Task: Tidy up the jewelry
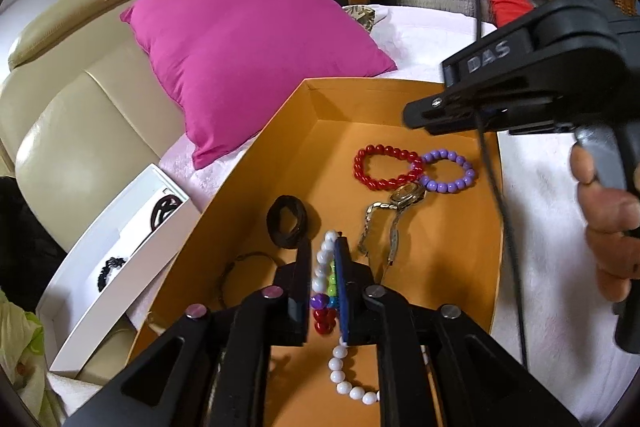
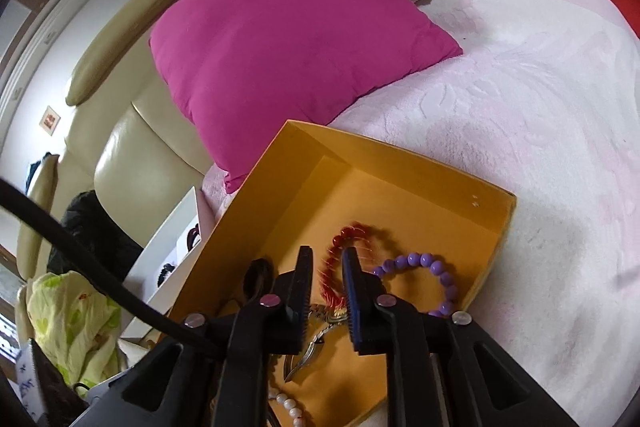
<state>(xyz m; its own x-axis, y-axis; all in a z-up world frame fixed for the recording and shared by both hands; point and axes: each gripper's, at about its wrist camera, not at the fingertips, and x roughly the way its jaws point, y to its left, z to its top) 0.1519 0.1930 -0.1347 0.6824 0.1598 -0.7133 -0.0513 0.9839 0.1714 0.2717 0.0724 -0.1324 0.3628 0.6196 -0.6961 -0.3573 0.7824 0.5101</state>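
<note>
Pink bedding carries your orange box beside a magenta pillow. Your left tongs clamp the white-and-coloured bead bracelet inside the box; your right tongs hang parted above the red bracelet, empty.

Both grippers: black plastic, silver round screws at finger pivots. Left gripper w/ one blue-padded finger; right gripper has ribbed pads, one blue. "DAS" embossed on right body, grey trigger, black cable. Bare-skinned hand.
</note>
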